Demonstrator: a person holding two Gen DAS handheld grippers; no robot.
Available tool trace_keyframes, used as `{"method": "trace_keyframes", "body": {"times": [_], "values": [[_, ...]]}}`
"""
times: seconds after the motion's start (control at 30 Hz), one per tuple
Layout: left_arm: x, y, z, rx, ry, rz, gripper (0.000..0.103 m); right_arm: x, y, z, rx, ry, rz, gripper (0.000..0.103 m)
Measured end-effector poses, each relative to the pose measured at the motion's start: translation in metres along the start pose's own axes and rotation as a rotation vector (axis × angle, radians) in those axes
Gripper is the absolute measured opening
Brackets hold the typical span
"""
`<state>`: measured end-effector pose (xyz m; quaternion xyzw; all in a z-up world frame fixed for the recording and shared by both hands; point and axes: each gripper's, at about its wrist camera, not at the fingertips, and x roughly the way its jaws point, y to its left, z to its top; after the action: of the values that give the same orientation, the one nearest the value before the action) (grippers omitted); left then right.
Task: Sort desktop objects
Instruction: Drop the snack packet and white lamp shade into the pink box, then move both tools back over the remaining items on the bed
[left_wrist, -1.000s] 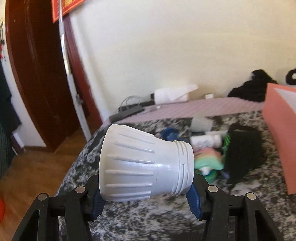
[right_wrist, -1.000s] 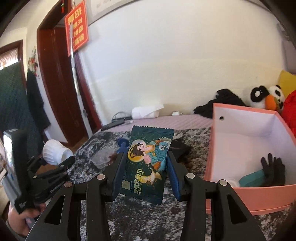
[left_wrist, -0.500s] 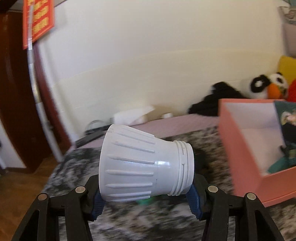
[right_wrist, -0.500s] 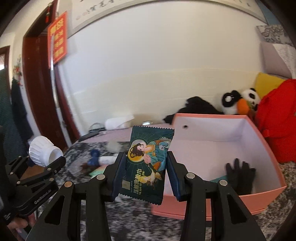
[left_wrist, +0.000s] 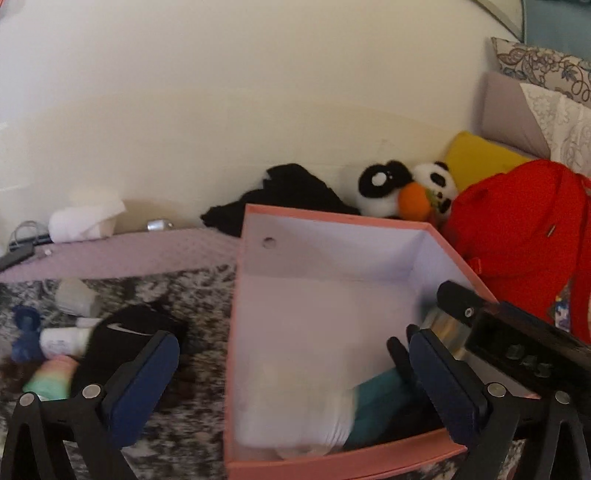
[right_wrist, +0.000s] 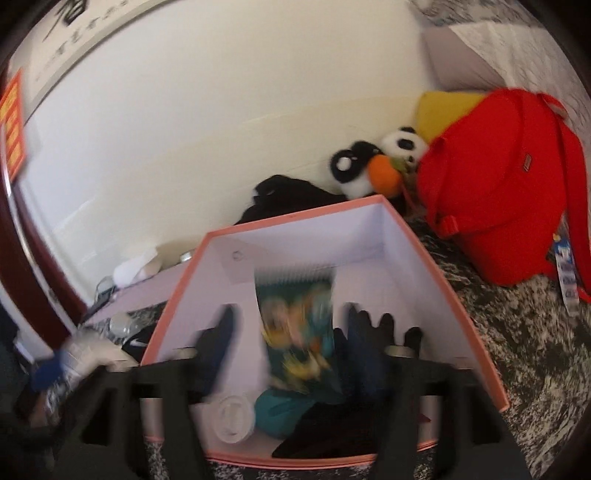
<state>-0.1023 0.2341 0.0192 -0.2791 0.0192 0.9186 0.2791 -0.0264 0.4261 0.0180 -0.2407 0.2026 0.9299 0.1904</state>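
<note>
Left gripper spread wide, nothing between the blue pads, poised over the near-left part of the pink box; right gripper likewise parted, fingers blurred, above the open box; snack packet blurred in the gap between the right fingers, touching neither as far as visible, inside the box outline. White ribbed cup lying on the box floor at the near side, just beside a teal item; black glove further right in the box. Left of the box, on the mottled cover: black Nike item, white bottle, blue piece, pastel bundle. Behind the box: panda plush, red backpack, black cloth.
</note>
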Motion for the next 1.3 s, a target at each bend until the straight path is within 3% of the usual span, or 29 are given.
{"method": "trace_keyframes", "body": {"times": [0.03, 0.17, 0.67, 1.3], "values": [[0.003, -0.002, -0.001, -0.005, 0.004, -0.003, 0.103, -0.002, -0.004, 0.001, 0.012, -0.011, -0.001, 0.09], [0.001, -0.003, -0.004, -0.021, 0.002, 0.0, 0.103, -0.007, -0.009, 0.007, 0.007, -0.027, 0.005, 0.09], [-0.037, 0.018, -0.013, 0.074, -0.063, 0.212, 0.103, -0.032, 0.032, 0.002, -0.061, -0.063, 0.05, 0.09], [-0.095, 0.105, -0.029, 0.068, -0.077, 0.391, 0.103, -0.045, 0.164, -0.046, -0.238, -0.043, 0.193, 0.089]]}}
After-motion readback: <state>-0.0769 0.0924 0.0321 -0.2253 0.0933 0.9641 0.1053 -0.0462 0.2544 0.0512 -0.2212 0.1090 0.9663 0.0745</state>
